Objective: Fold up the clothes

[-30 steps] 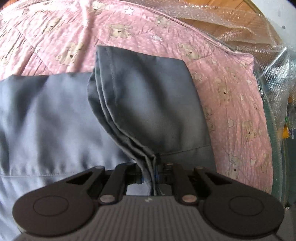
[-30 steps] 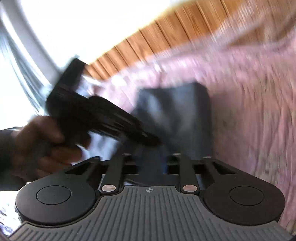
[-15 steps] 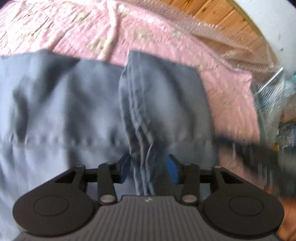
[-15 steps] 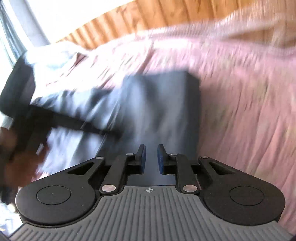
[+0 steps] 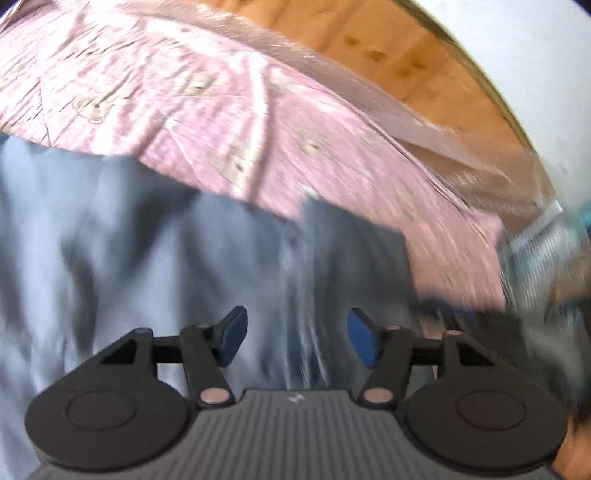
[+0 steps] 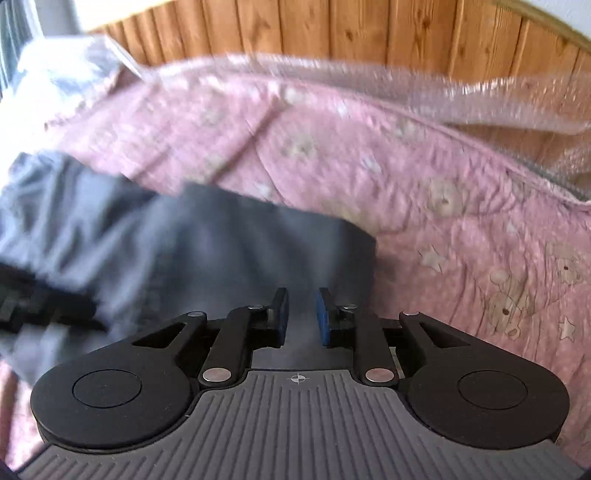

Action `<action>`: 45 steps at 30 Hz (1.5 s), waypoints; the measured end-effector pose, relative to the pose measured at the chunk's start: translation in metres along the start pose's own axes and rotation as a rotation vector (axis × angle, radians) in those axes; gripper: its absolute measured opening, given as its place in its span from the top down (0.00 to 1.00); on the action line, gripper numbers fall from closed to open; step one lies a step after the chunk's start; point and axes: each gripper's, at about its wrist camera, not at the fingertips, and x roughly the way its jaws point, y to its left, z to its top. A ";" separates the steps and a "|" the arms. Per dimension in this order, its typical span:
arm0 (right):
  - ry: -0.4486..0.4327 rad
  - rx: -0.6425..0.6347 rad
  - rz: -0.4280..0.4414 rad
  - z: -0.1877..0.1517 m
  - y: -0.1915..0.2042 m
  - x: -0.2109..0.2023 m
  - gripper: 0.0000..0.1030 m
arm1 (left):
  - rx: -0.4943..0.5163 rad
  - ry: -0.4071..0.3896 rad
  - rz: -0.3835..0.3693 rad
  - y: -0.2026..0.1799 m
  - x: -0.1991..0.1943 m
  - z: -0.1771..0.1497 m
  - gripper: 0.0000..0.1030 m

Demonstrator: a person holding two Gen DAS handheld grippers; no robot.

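Note:
A grey-blue garment (image 5: 155, 258) lies folded on a pink bedspread with teddy bears (image 5: 221, 110). In the left wrist view my left gripper (image 5: 295, 338) is open, its blue pads wide apart just above the cloth's bunched fold, holding nothing. In the right wrist view the garment (image 6: 207, 251) lies ahead and to the left. My right gripper (image 6: 301, 315) is open with a narrow gap and hovers over the garment's near right part, empty. Both views are blurred by motion.
Clear bubble wrap (image 6: 443, 92) lies along the bedspread's far edge, in front of a wooden plank wall (image 6: 369, 33). The pink bedspread (image 6: 480, 206) stretches to the right of the garment. The other gripper shows dark at the left edge (image 6: 33, 306).
My left gripper has let go of the bunched fold and opened wide. My right gripper has opened slightly. The garment now lies flatter on the bedspread.

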 end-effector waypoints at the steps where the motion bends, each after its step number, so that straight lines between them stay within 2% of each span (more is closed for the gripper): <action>1: -0.004 0.015 0.018 -0.004 0.005 -0.005 0.80 | -0.001 0.008 0.012 0.001 0.010 0.008 0.42; 3: 0.006 0.019 0.026 -0.016 0.014 -0.010 0.80 | 0.003 0.025 0.038 0.001 0.030 0.022 0.43; 4: 0.010 0.017 0.023 -0.025 0.019 -0.013 0.80 | 0.038 0.023 0.038 -0.005 0.036 0.025 0.43; 6: 0.017 0.012 0.012 -0.046 0.027 -0.019 0.80 | 0.117 0.012 0.043 -0.020 0.045 0.027 0.50; 7: 0.023 0.019 0.011 -0.058 0.030 -0.020 0.80 | 0.155 0.006 0.057 -0.025 0.049 0.025 0.58; 9: 0.028 0.016 0.008 -0.081 0.034 -0.020 0.80 | 0.176 0.009 0.133 -0.026 0.057 0.023 0.63; 10: 0.030 0.011 0.007 -0.092 0.036 -0.019 0.77 | 0.166 -0.003 0.137 -0.026 0.057 0.023 0.63; 11: 0.025 -0.007 0.012 -0.098 0.038 -0.021 0.69 | 0.142 -0.008 0.148 -0.026 0.055 0.023 0.63; 13: 0.037 -0.013 0.038 -0.097 0.040 -0.026 0.62 | 0.102 -0.038 0.139 -0.026 0.040 0.019 0.64; 15: 0.021 0.024 0.053 -0.092 0.036 -0.039 0.65 | 0.129 -0.089 0.134 -0.032 0.016 0.013 0.64; 17: -0.032 0.034 0.042 -0.093 0.031 -0.056 0.66 | 0.181 -0.098 0.100 -0.038 -0.008 -0.001 0.62; 18: -0.040 0.037 0.021 -0.096 0.029 -0.061 0.66 | 0.203 -0.066 0.066 -0.039 -0.014 -0.012 0.62; 19: -0.027 0.045 0.009 -0.102 0.026 -0.061 0.70 | 0.225 -0.019 0.040 -0.040 -0.013 -0.025 0.63; 20: -0.011 0.052 0.009 -0.109 0.023 -0.057 0.79 | 0.247 0.030 0.014 -0.041 -0.011 -0.038 0.62; 22: 0.015 0.062 0.016 -0.124 0.017 -0.047 0.82 | 0.298 0.098 0.055 -0.040 0.002 -0.064 0.64; 24: 0.022 0.065 0.021 -0.121 0.015 -0.050 0.86 | 0.284 0.120 0.059 -0.033 0.003 -0.078 0.64; 27: -0.035 0.069 0.012 -0.108 0.012 -0.061 0.86 | 0.296 0.129 0.096 -0.028 0.007 -0.089 0.65; 31: -0.044 0.076 0.006 -0.095 0.006 -0.052 0.87 | 0.286 0.145 0.106 -0.029 0.010 -0.084 0.65; 33: -0.058 0.087 0.007 -0.087 0.002 -0.049 0.84 | 0.294 0.147 0.101 -0.031 0.005 -0.081 0.64; 37: -0.086 0.105 -0.014 -0.068 -0.005 -0.034 0.79 | 0.310 0.145 0.151 -0.035 0.007 -0.072 0.64; 39: -0.022 0.122 -0.013 -0.069 -0.011 -0.006 0.79 | 0.307 0.118 0.176 -0.042 -0.001 -0.058 0.61; 41: -0.020 0.097 -0.008 -0.069 -0.010 -0.003 0.77 | 0.323 0.075 0.181 -0.056 -0.008 -0.040 0.47; 42: -0.024 0.103 -0.007 -0.069 -0.009 -0.008 0.72 | 0.338 0.056 0.179 -0.065 -0.010 -0.029 0.43; 43: -0.044 0.126 -0.009 -0.072 -0.010 -0.018 0.58 | 0.357 0.057 0.169 -0.077 -0.005 -0.019 0.38; 44: -0.075 0.152 -0.012 -0.077 -0.010 -0.029 0.38 | 0.376 0.060 0.159 -0.090 0.001 -0.009 0.36; 45: -0.092 0.172 -0.030 -0.084 -0.009 -0.037 0.33 | 0.395 0.062 0.149 -0.102 0.006 0.000 0.34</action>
